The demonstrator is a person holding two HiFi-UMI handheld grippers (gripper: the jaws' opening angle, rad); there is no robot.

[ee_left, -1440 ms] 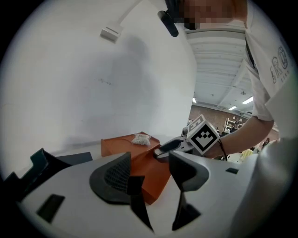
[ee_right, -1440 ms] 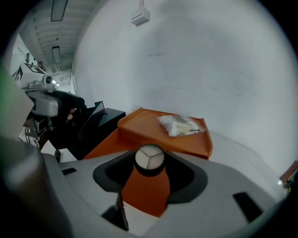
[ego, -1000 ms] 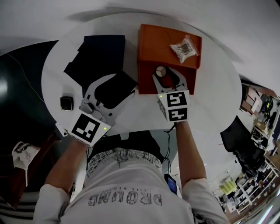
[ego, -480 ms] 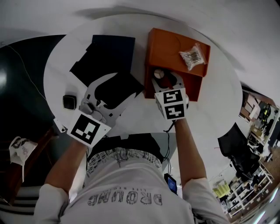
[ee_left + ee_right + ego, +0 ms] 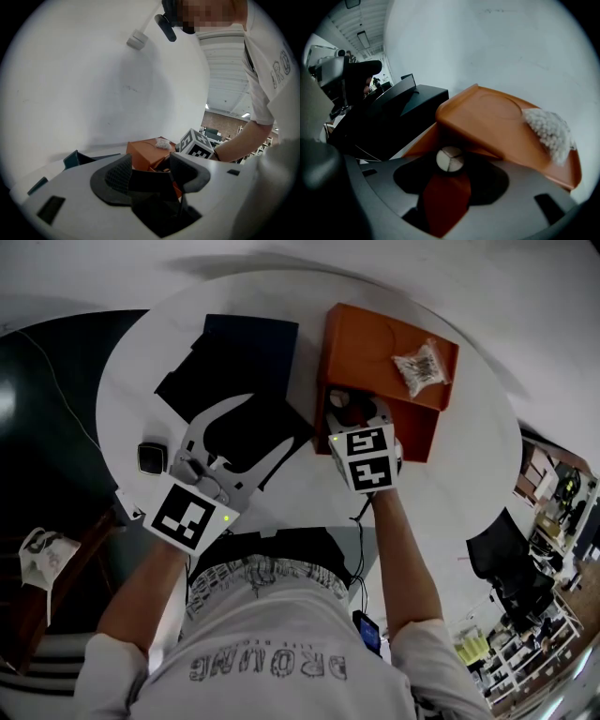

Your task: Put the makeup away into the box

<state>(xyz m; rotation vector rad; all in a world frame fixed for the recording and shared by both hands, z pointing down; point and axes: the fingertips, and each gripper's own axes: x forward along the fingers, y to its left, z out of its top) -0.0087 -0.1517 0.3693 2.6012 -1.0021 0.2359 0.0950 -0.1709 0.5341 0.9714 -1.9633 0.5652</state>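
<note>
An orange box [image 5: 375, 343] stands at the back right of the white round table [image 5: 469, 474], and a clear bag of cotton swabs [image 5: 420, 367] lies on its top. My right gripper [image 5: 356, 411] points steeply down at the box's near-left corner. It is shut on a dark red makeup item [image 5: 343, 401] with a round silver cap. In the right gripper view the red item [image 5: 443, 197] sits between the jaws of the right gripper [image 5: 450, 173], just under the edge of the box's top [image 5: 487, 117]. My left gripper [image 5: 264, 423] is open above a black flat case [image 5: 246, 432].
A dark navy box [image 5: 244, 348] lies behind the black case, left of the orange box. A small black square item [image 5: 150, 457] sits near the table's left edge. The left gripper [image 5: 150, 176] faces the orange box [image 5: 145, 152] and the right gripper's marker cube.
My right gripper has sunk and tipped further down with the red item, closer to the orange box's near-left corner. The left gripper has shifted only slightly and stays open.
</note>
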